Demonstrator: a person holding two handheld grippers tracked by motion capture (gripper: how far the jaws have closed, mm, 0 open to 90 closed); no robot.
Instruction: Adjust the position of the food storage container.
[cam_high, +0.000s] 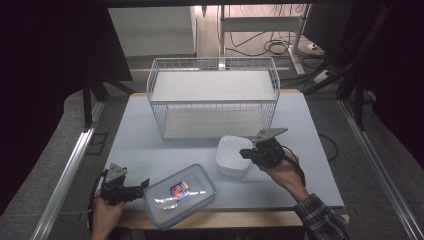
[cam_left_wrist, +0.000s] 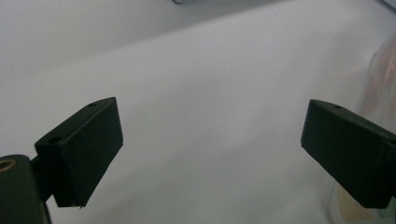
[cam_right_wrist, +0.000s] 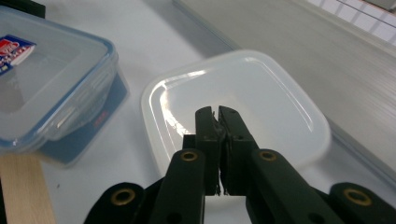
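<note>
We see a red-and-blue label (print too blurred to read) on the clear lidded box (cam_high: 179, 194); right gripper (cam_right_wrist: 217, 116) fingers pressed together, empty, over the white container (cam_right_wrist: 261, 93); left gripper (cam_left_wrist: 210, 144) fingers wide apart, empty.

Dim room around me, dark at both sides of high view. Table (cam_high: 150, 145) lit pale from above. Glare streak on clear lid (cam_high: 180, 192); bright sheen on white container (cam_right_wrist: 233, 107). My left gripper view soft, washed out, right edge blurred. Far background hazy.
</note>
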